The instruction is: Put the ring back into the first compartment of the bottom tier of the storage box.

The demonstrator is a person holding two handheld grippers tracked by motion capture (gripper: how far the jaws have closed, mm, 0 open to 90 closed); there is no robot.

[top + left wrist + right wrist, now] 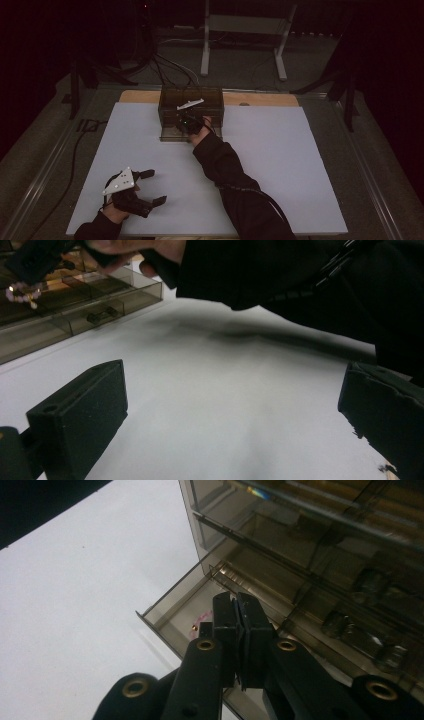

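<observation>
The right gripper (239, 605) has its 2 jaws pressed together. Its tip hangs over an open drawer (172, 615) of the smoky clear box (190, 114). A pink bead bracelet (20, 291) dangles from the tip in the left gripper view; in the right gripper view a bit of pink shows just left of the jaws, low in the drawer. Whether the pads pinch it I cannot tell. A dark sleeve (225, 170) runs back from the box toward the near edge of the table.

The left gripper (152, 187) rests on the white mat (280, 165) near the front left corner, jaws wide and holding nothing, well apart from the box.
</observation>
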